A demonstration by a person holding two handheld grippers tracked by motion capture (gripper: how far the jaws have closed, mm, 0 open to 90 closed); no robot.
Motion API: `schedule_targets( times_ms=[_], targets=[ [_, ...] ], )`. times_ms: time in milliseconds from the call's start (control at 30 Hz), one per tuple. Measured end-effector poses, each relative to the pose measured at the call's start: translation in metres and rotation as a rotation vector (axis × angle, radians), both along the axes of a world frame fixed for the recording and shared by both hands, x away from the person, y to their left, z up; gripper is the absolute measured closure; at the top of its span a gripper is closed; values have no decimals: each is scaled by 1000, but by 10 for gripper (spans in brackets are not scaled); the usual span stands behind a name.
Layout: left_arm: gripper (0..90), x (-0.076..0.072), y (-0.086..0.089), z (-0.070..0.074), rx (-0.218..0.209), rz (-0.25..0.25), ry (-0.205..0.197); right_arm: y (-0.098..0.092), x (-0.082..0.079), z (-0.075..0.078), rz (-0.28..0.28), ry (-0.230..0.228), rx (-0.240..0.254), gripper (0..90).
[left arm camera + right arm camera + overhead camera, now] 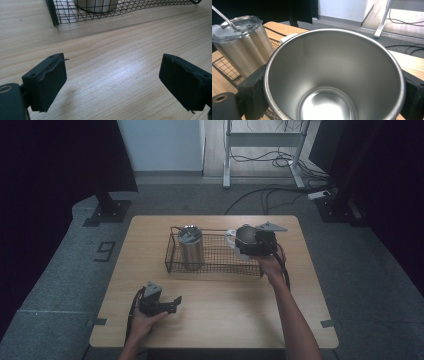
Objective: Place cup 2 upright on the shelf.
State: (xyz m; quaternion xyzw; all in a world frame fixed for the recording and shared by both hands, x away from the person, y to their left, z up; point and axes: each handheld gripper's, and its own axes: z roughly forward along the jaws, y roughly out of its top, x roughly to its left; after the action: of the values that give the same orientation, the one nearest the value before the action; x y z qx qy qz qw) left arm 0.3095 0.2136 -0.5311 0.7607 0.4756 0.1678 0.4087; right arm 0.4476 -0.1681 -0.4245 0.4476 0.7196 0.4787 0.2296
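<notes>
A black wire basket (pixel 215 269) stands on the wooden table (pixel 225 320). At its left end a steel tumbler (pixel 191 247) with a clear lid stands upright. My right gripper (pixel 247 246) is shut on an open steel cup (pixel 234 242) with a white handle, holding it over the basket's right end. In the right gripper view the cup (pixel 332 65) sits between both jaws of that gripper (pixel 334 100), and the lidded tumbler (pixel 242 50) stands to its left. My left gripper (pixel 172 304) rests low over the table's front left, open and holding nothing (pixel 112 82).
In the left gripper view the basket's near corner (pixel 53 15) and the tumbler's base (pixel 96 5) lie ahead across bare wood. Beyond the table's far edge are a black stand base (pixel 107 212), desk legs (pixel 227 165) and floor cables (pixel 270 195).
</notes>
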Motion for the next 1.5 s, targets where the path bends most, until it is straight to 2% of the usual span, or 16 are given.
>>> schedule_targets(
  times_ms=[500,900,1500],
  targets=[
    [78,0,-2,-1,2,-7,3,2,14,-16,-3,36,-29,64],
    [78,0,-2,-2,3,-9,7,2,25,-34,-19,91,-52,64],
    [78,0,-3,-2,5,-13,11,-1,31,-57,-40,142,-66,64]
  ],
)
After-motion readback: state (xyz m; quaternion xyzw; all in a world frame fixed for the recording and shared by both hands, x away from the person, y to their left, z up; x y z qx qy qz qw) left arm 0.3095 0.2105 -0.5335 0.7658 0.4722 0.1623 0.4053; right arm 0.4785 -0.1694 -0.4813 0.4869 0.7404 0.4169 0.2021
